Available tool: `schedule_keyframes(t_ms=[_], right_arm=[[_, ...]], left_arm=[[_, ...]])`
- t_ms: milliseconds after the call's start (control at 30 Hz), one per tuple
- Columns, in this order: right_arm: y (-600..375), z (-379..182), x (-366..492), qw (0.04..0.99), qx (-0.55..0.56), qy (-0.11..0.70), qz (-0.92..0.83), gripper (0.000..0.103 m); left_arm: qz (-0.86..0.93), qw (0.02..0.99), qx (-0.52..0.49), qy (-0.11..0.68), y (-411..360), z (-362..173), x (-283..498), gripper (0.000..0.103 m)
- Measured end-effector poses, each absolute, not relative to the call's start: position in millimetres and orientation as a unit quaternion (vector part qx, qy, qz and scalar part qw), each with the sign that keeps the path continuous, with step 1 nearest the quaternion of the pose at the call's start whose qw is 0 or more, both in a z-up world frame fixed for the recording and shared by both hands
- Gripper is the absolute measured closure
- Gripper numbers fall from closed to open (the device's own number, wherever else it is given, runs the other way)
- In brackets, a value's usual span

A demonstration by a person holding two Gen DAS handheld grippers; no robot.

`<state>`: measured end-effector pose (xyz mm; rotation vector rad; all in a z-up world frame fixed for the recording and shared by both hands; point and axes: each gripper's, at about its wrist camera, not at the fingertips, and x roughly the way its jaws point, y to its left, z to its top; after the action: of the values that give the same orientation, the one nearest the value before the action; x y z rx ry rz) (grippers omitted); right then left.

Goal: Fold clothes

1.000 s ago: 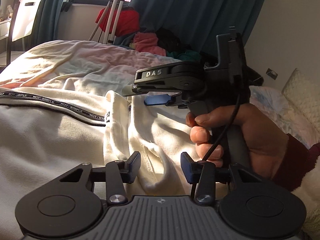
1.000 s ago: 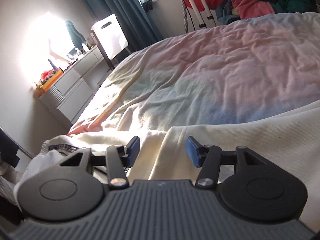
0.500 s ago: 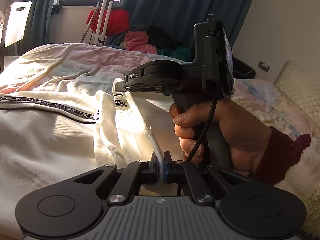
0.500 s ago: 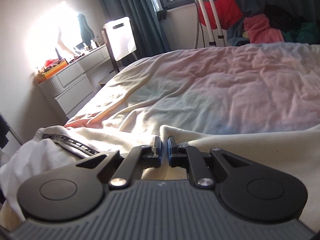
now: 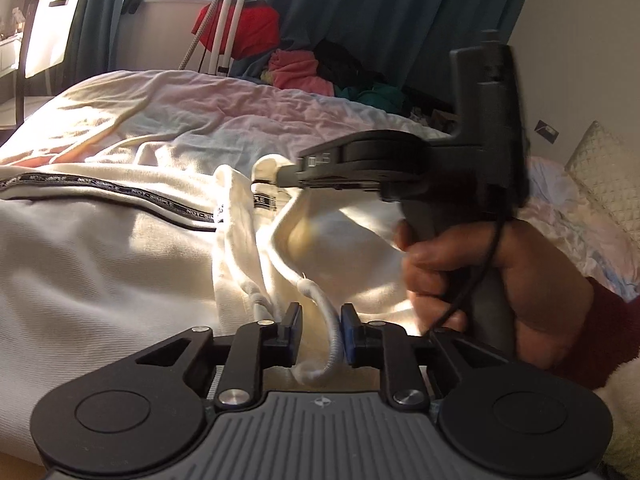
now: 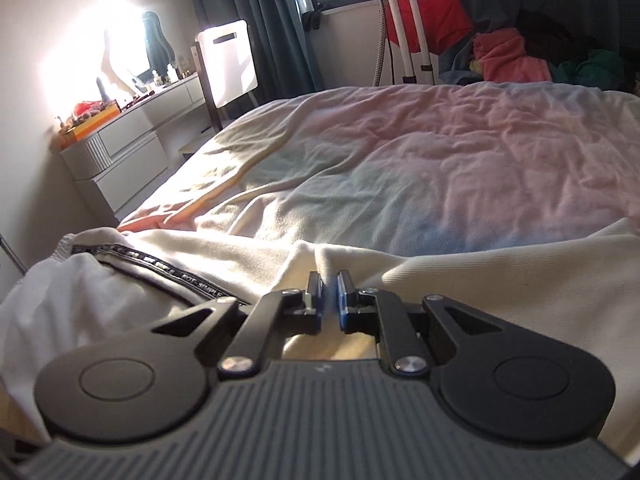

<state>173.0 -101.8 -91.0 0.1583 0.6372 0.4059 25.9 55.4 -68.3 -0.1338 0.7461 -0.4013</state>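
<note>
Sunlit bedding on a bed [image 6: 440,152] fills the background of both views, with dark curtains [image 5: 380,12] and a heap of coloured clothes [image 5: 304,70] beyond it. On the bed, a cream garment [image 5: 100,264] with a black lettered band [image 5: 120,194] is spread under and ahead of both sets of fingers.

In the left wrist view, the left gripper [image 5: 320,334] is seen with its fingers parted; a white drawstring [image 5: 332,332] lies between them, close to the right-hand pad. Only this view shows the right gripper [image 5: 288,174] from outside, held by a hand [image 5: 496,276] ahead and to the right of the left fingers, its tip gripping a raised edge of the garment.

In the right wrist view, the right fingers [image 6: 344,292] are seen clenched on a ridge of cream fabric. Only here are a white dresser [image 6: 120,148] and a chair [image 6: 228,64] shown, far left of the fingers.
</note>
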Motion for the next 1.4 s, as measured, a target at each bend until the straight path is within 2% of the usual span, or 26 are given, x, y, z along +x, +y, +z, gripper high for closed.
schedule_keyframes(t_ms=[100,133,233,367,467,633,700,733,767,800,833,867,1067,1267,1400], right_arm=[[-120.9,-69.2,145.0,0.938,0.08,0.288,0.175,0.09],[-127.8,-61.9,135.0,0.942,0.08,0.28,0.166,0.09],[-144.3,-45.6,105.9,0.953,0.071,0.261,0.137,0.09],[-164.2,-32.5,64.3,0.959,0.083,0.246,0.11,0.09],[-172.3,-24.9,36.9,0.965,0.08,0.232,0.096,0.09],[-181.4,-25.3,5.1,0.964,0.094,0.231,0.086,0.09],[-179.7,-27.7,-0.6,0.966,0.084,0.228,0.083,0.088],[-178.8,-28.7,-2.8,0.967,0.08,0.227,0.083,0.081],[-178.0,-29.2,-3.0,0.968,0.079,0.224,0.084,0.059],[-177.2,-29.6,-3.2,0.969,0.077,0.221,0.086,0.033],[-176.4,-30.1,-3.4,0.969,0.076,0.218,0.087,0.023],[-175.6,-30.6,-3.6,0.97,0.075,0.215,0.089,0.018],[-172.5,-33.4,-5.0,0.974,0.066,0.197,0.093,0.019],[-183.1,-35.3,-2.5,0.975,0.087,0.19,0.072,0.019],[-189.5,-40.6,3.1,0.971,0.104,0.204,0.06,0.019]], left_arm=[[-0.157,0.929,-0.055,0.332,59.5,-53.4,16.5,0.05],[-0.154,0.934,-0.052,0.319,61.0,-46.9,12.8,0.046],[-0.145,0.946,-0.051,0.285,66.8,-28.3,2.4,0.034],[-0.134,0.954,-0.053,0.261,74.3,-13.4,-11.8,0.025],[-0.119,0.961,-0.033,0.248,76.0,-7.9,-28.3,0.018],[-0.102,0.967,-0.017,0.235,80.9,-8.3,-52.4,0.001],[-0.094,0.967,-0.019,0.234,84.4,-11.4,-56.6,0.0],[-0.089,0.967,-0.022,0.238,86.3,-12.4,-55.9,0.0],[-0.084,0.966,-0.029,0.242,89.3,-13.4,-54.2,0.0],[-0.08,0.965,-0.037,0.246,92.3,-14.4,-52.5,0.0],[-0.075,0.964,-0.048,0.25,96.8,-14.7,-51.3,0.0],[-0.07,0.963,-0.059,0.255,101.2,-15.0,-50.0,0.0],[0.0,0.924,-0.172,0.343,147.6,-18.4,-38.4,0.0],[0.053,0.854,-0.338,0.392,217.0,-20.1,-45.5,0.0],[0.071,0.784,-0.454,0.418,260.6,-41.8,-43.0,0.0]])
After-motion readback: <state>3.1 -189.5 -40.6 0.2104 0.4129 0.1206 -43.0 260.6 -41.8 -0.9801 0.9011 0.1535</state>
